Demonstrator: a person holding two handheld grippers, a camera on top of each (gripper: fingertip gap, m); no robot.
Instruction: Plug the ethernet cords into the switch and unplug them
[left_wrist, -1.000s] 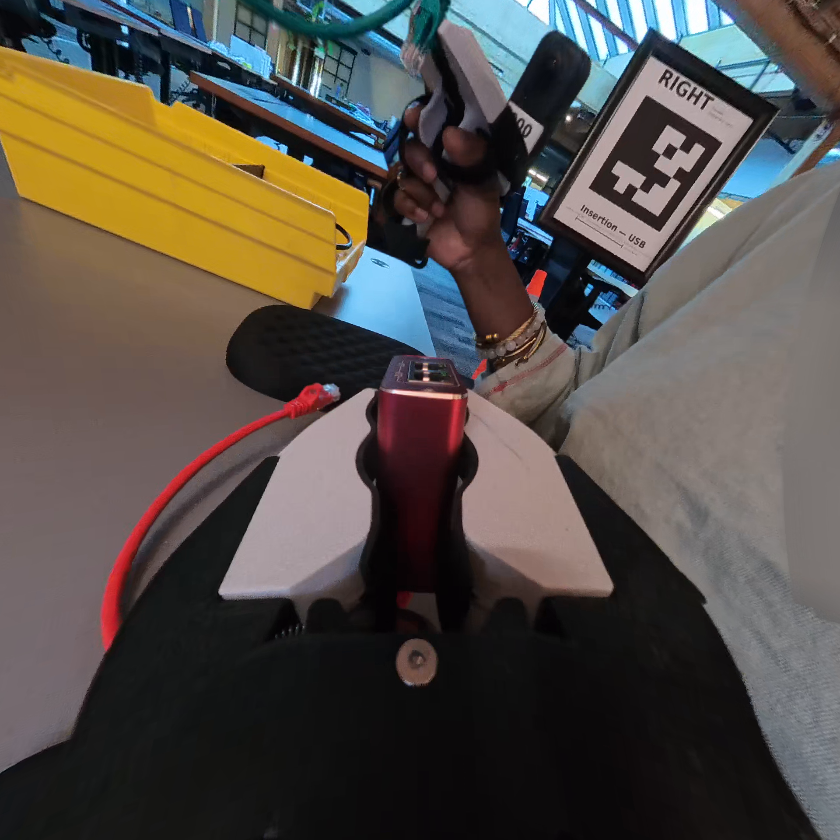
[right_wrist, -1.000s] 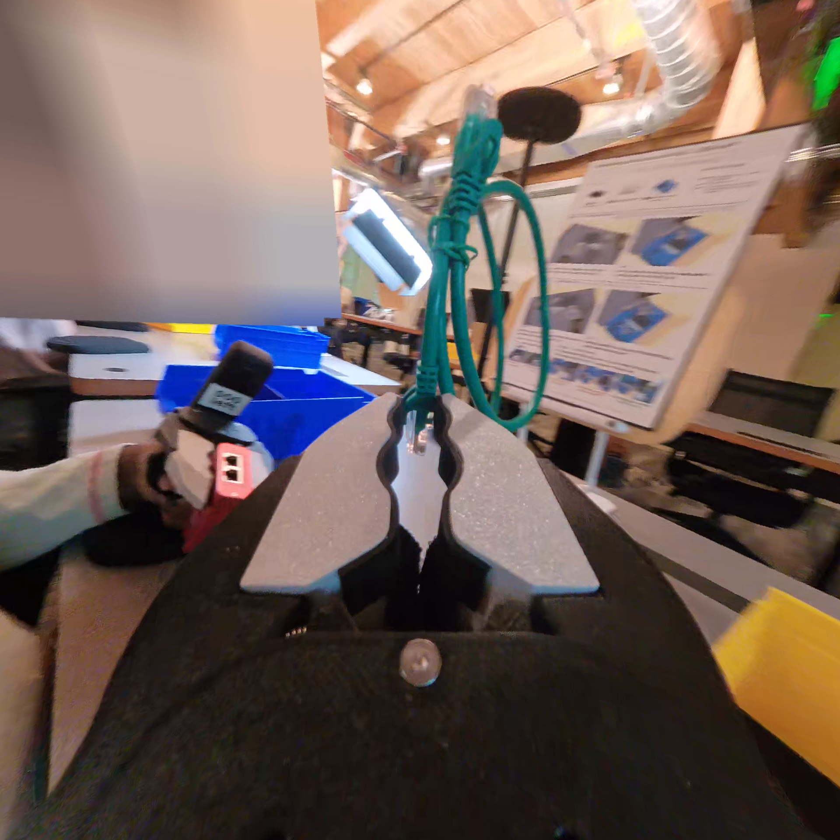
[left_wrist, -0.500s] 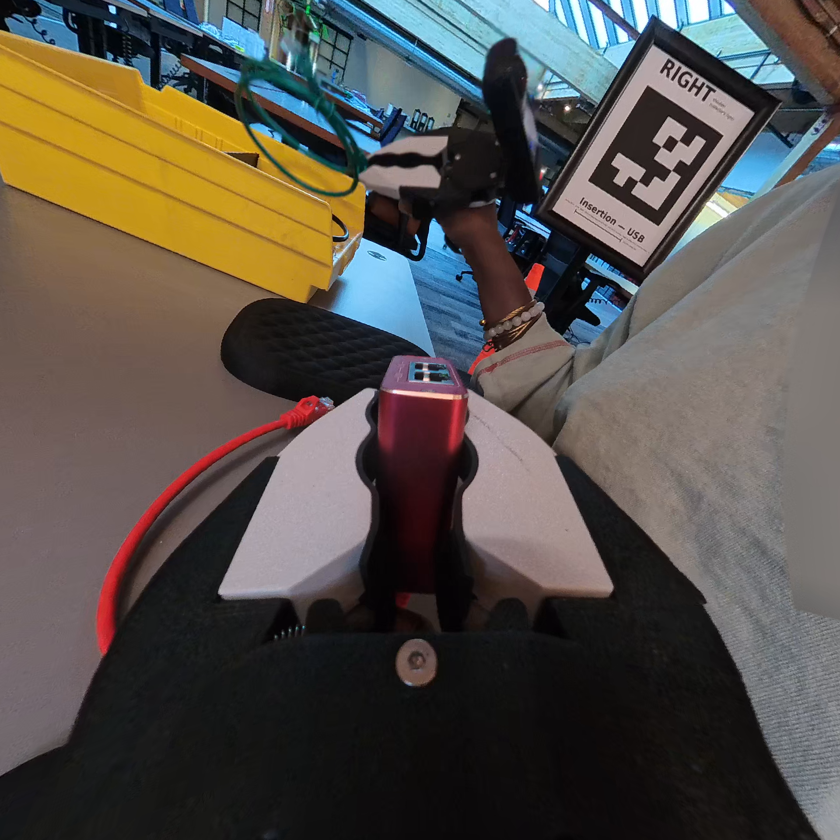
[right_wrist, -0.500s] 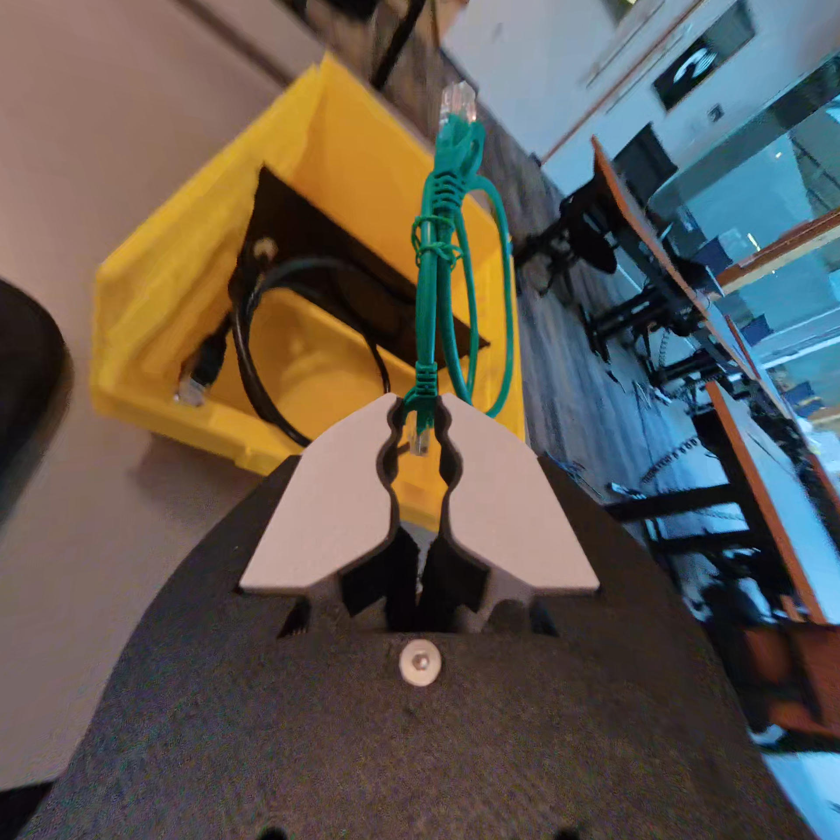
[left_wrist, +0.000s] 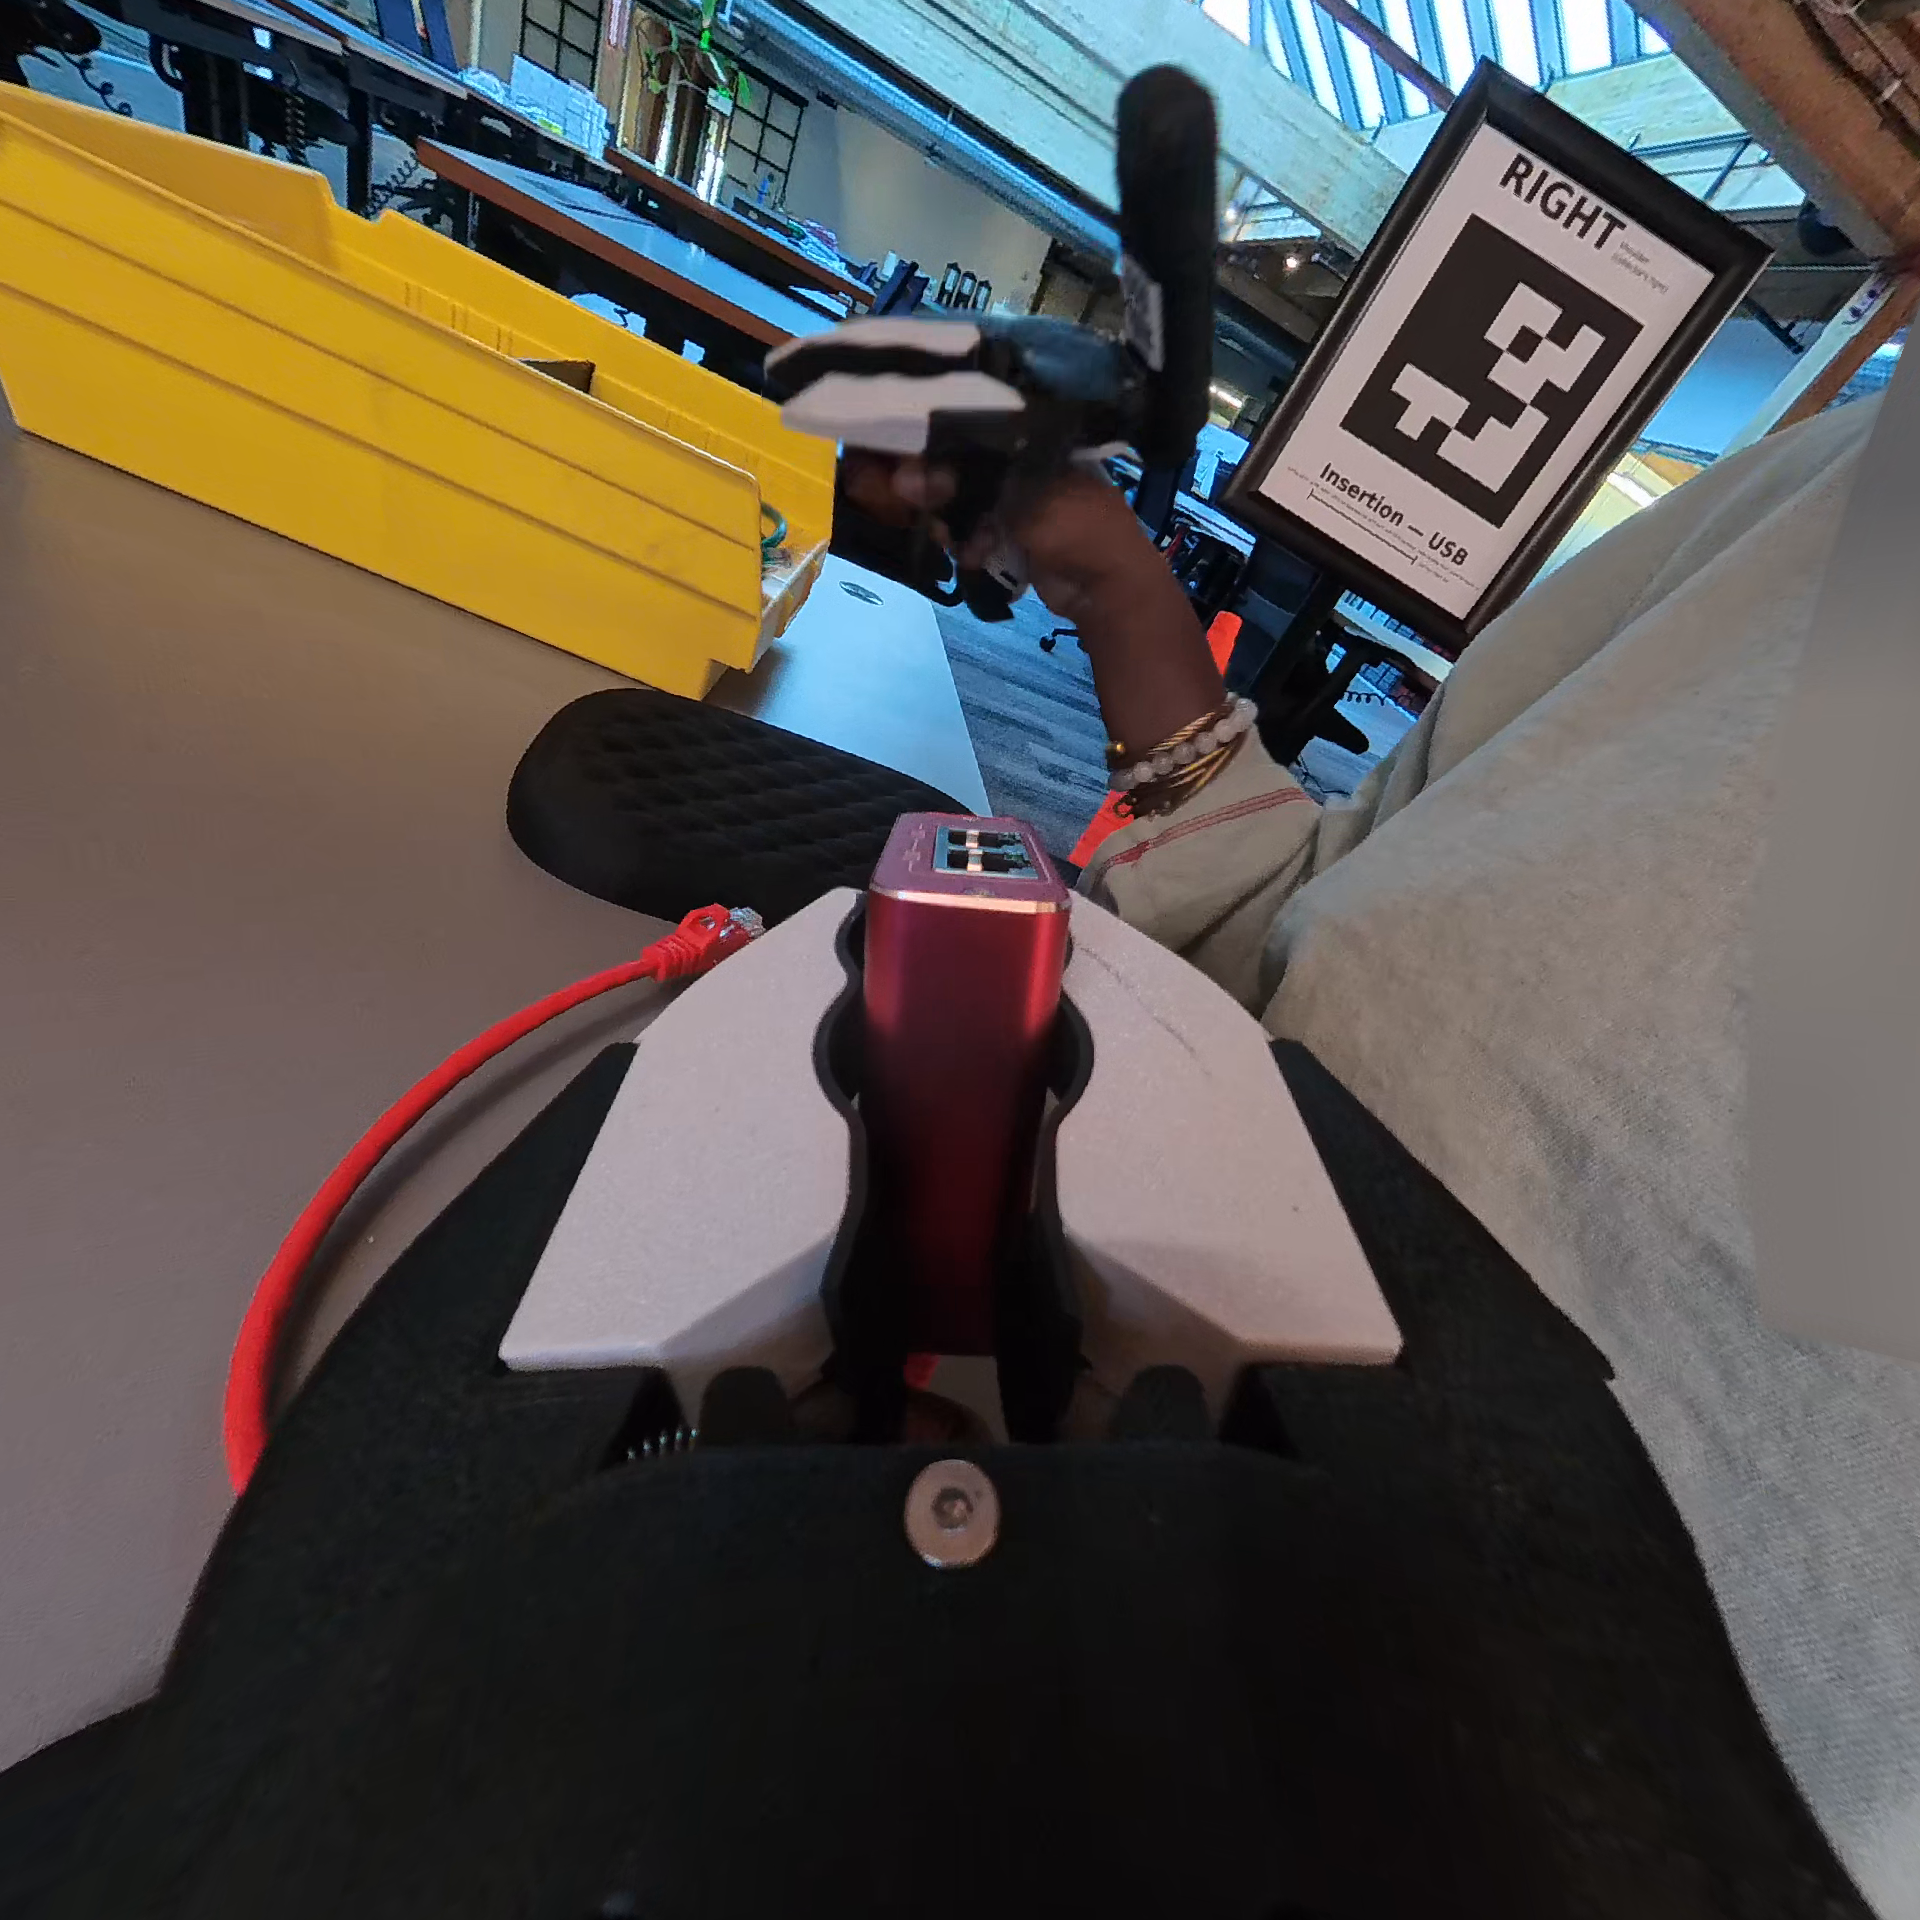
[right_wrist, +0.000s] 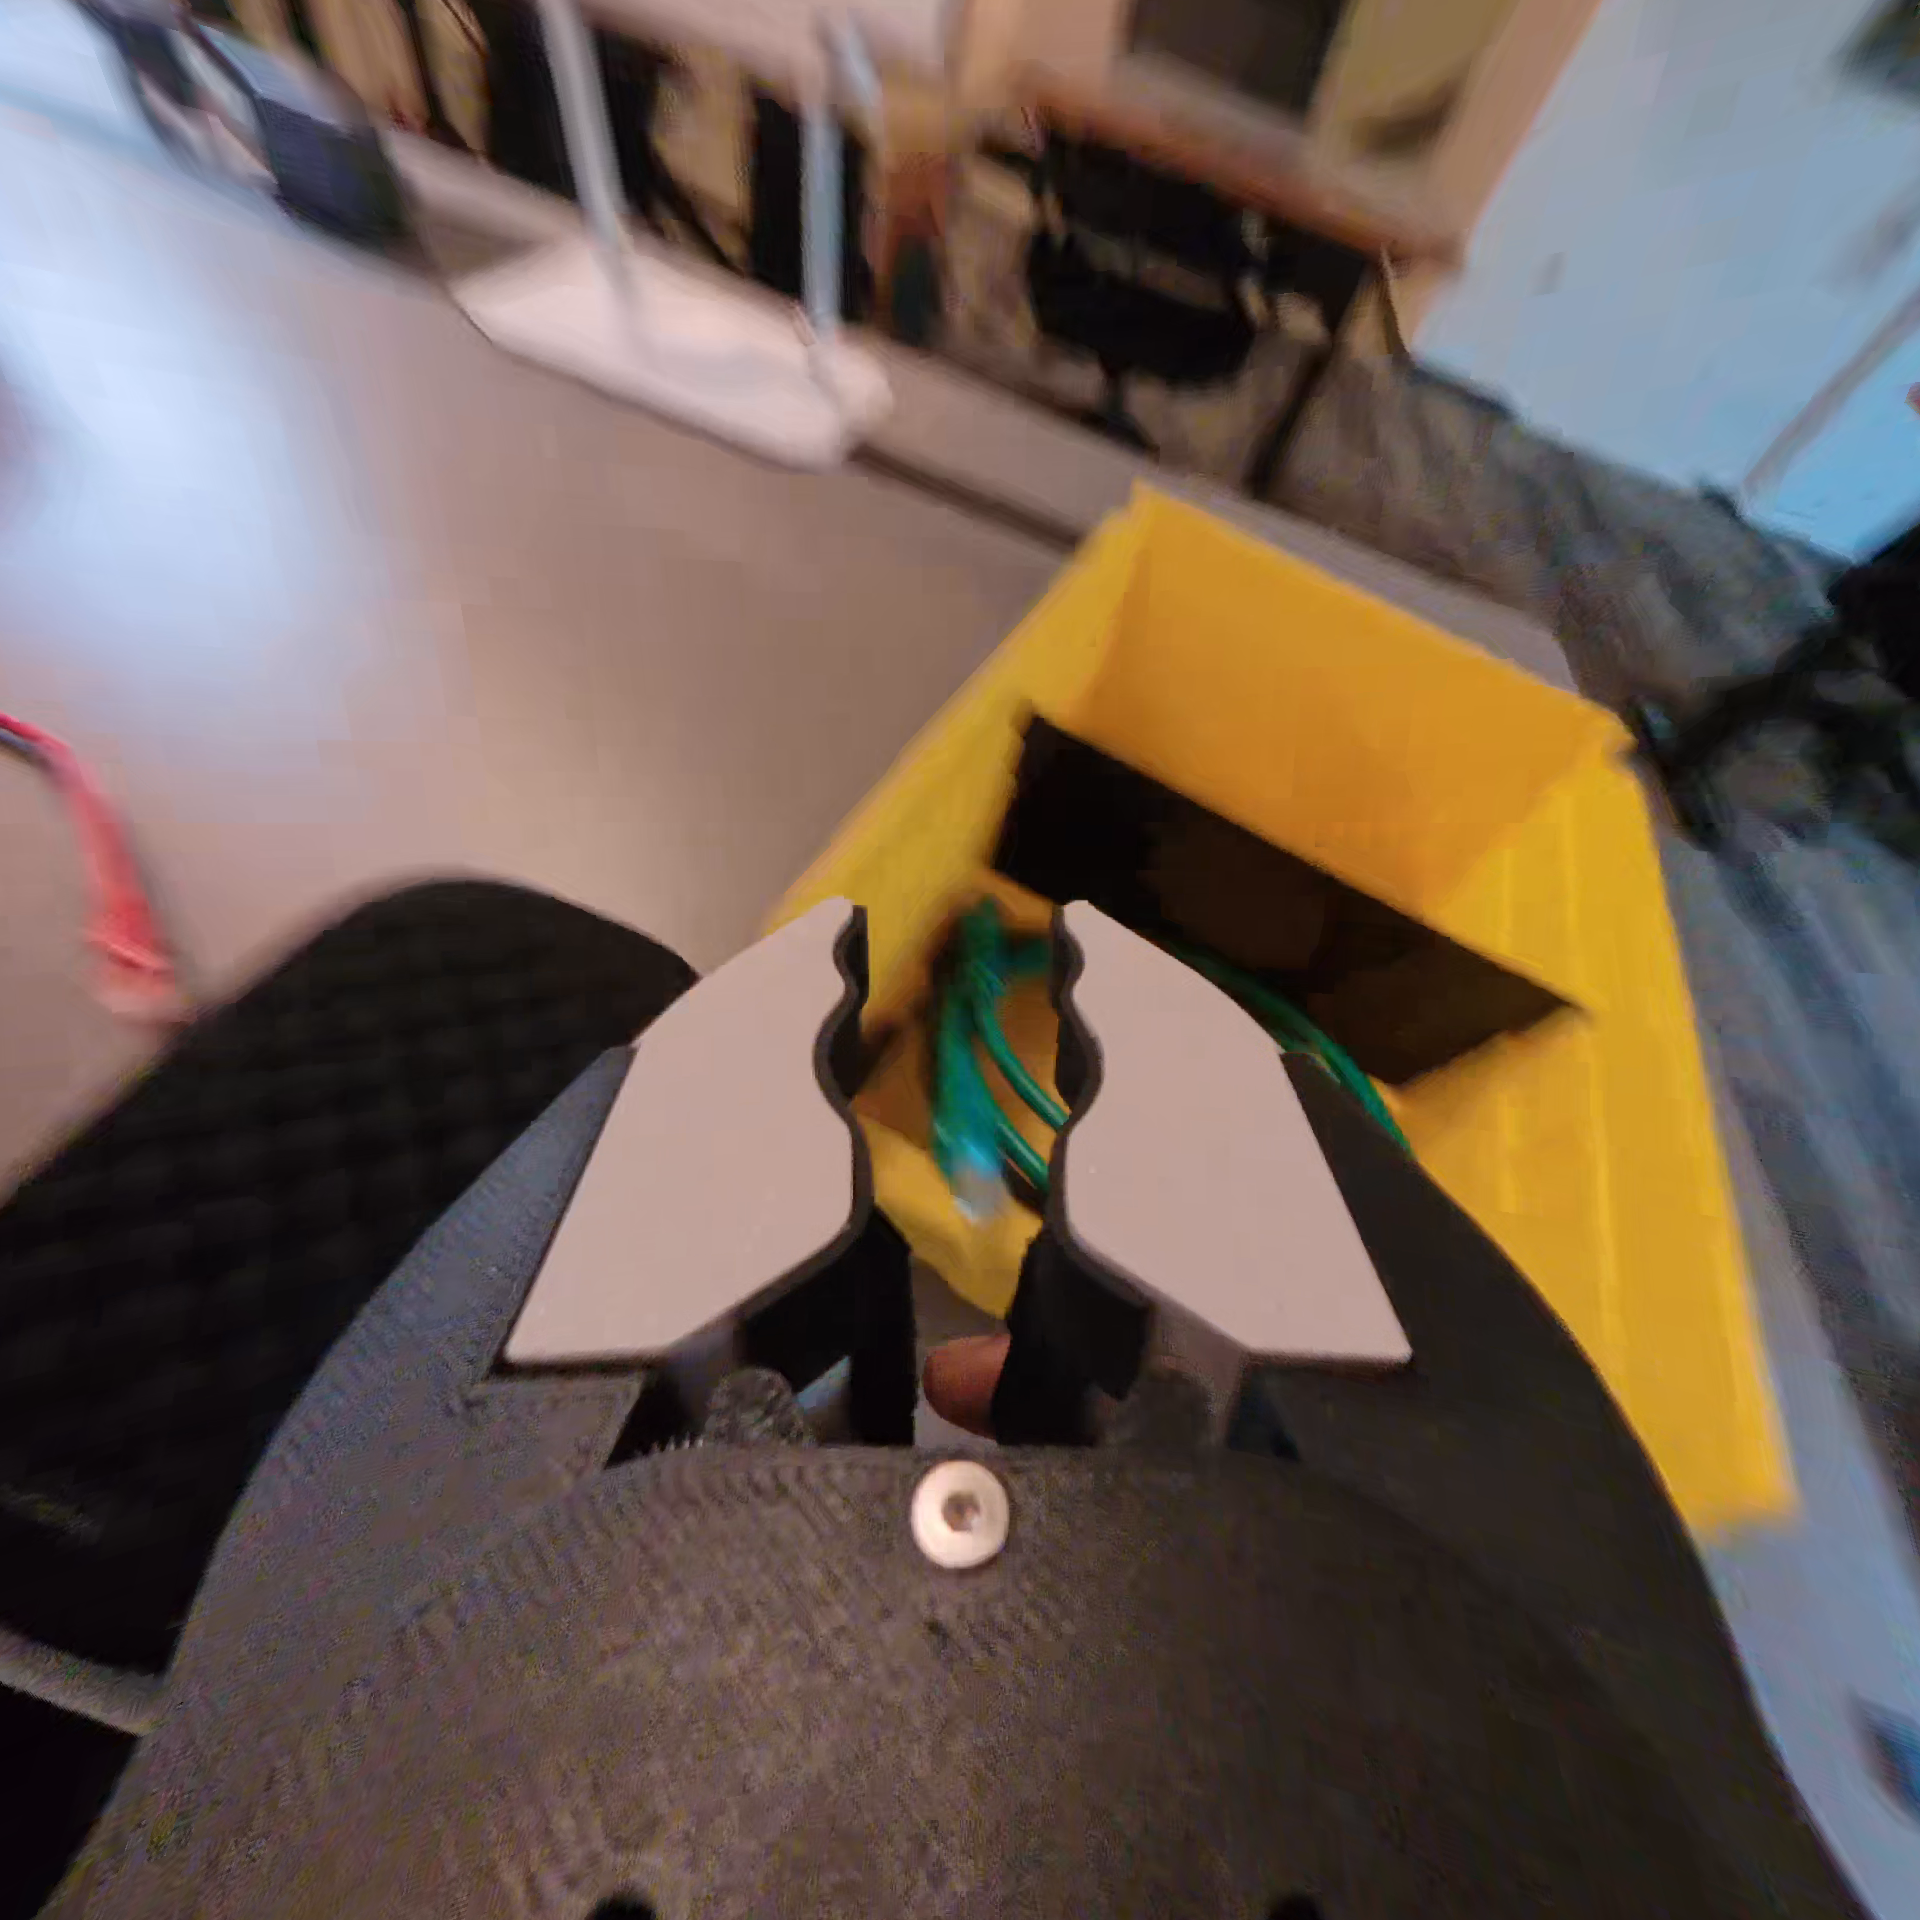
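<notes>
My left gripper (left_wrist: 961, 914) is shut on the red metal switch (left_wrist: 961, 1039), its two empty ports facing away from me. A red ethernet cord (left_wrist: 436, 1081) lies on the grey table beside it, its plug near the left finger. My right gripper (right_wrist: 954, 925) is open and empty, held over the near end of the yellow bin (right_wrist: 1351, 748). The coiled green ethernet cord (right_wrist: 977, 1070) lies inside that bin, below the jaws. The right gripper also shows in the left wrist view (left_wrist: 894, 379), above the bin (left_wrist: 395, 447), held by a hand.
A black padded wrist rest (left_wrist: 717, 800) lies on the table (left_wrist: 208, 790) between the switch and the bin; it also shows in the right wrist view (right_wrist: 312, 1091). A framed sign with a black-and-white marker (left_wrist: 1486, 364) stands at the right. A grey-sleeved arm (left_wrist: 1507, 935) fills the right side.
My right gripper has swung down over the yellow bin, opened and let go of the green cord, which now lies in the bin. The left gripper and switch have stayed put.
</notes>
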